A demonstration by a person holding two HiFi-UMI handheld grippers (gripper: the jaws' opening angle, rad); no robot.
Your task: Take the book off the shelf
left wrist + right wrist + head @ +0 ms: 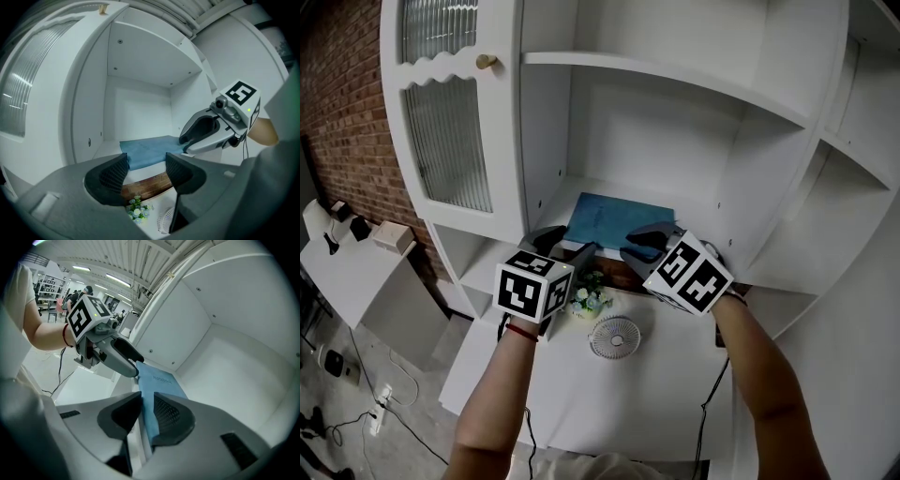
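A thin blue book (614, 217) lies flat on the white cabinet's lower shelf (553, 202), its near edge at the shelf front. My right gripper (639, 247) is at the book's near right corner. In the right gripper view the book (161, 383) runs in between the jaws of the right gripper (147, 404), with a pale gap beside it, so the pads do not clamp it. My left gripper (581, 253) is at the near left corner. Its jaws (146, 171) stand wide apart with nothing between them, and the book (145, 150) lies just beyond.
A ribbed-glass cabinet door (445, 141) with a round knob (487, 62) stands open on the left. Another shelf board (675, 80) runs above. Below the shelf, on a white desk (581, 403), stand a small round fan (615, 337) and a bunch of flowers (589, 297).
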